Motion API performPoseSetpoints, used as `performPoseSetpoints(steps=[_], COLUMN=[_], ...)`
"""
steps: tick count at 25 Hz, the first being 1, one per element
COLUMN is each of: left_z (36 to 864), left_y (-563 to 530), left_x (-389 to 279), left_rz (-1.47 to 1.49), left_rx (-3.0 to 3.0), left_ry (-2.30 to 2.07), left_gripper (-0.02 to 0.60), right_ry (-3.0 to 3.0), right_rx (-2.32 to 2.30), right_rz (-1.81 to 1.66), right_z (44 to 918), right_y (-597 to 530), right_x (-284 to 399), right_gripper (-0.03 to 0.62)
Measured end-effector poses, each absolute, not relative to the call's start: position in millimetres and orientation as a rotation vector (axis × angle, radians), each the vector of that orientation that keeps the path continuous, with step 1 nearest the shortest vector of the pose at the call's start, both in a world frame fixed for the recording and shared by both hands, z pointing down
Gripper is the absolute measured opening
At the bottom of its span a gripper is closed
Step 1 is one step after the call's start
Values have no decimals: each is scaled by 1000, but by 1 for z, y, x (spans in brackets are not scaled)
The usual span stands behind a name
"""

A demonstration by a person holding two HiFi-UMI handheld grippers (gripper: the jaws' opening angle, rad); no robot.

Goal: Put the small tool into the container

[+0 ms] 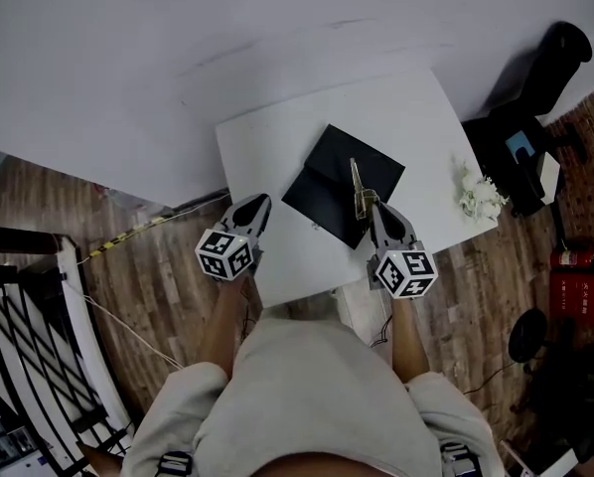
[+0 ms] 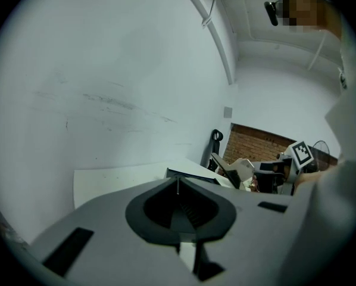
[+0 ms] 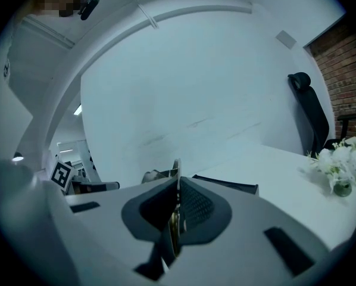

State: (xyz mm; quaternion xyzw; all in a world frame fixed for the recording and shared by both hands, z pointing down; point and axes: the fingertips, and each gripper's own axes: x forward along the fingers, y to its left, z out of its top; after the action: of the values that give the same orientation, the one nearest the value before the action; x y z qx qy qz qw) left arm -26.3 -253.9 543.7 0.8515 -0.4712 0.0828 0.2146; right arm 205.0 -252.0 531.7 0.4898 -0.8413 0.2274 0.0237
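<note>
The right tongs (image 1: 374, 209) clamp the tool (image 1: 357, 179) above the container (image 1: 322, 182), the left tongs (image 1: 258, 207) closed on nothing, so the carry looks nearly done and next calls for lowering and release.

Small tool (image 1: 356, 179): thin metal strip, kind unreadable; rear end hidden between jaws of right hand-held gripper (image 1: 374, 207). Black container (image 1: 327, 182): near corner covered by that gripper; interior too dark to read.
</note>
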Motion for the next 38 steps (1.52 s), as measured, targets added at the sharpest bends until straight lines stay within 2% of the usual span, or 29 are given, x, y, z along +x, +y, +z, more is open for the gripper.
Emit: performPoseSetpoints(steps=[25, 38], left_z=[596, 609], left_y=[-269, -268], left_x=[-69, -86], left_rz=[241, 231], left_rx=[2354, 2321], left_ry=[-1128, -1126], left_gripper=[15, 15], right_ry=[-2425, -2359], right_rx=[1574, 1384], right_rz=[736, 487], right_z=[579, 588], right_y=[-251, -262], right_x=[151, 127], right_gripper=[8, 8])
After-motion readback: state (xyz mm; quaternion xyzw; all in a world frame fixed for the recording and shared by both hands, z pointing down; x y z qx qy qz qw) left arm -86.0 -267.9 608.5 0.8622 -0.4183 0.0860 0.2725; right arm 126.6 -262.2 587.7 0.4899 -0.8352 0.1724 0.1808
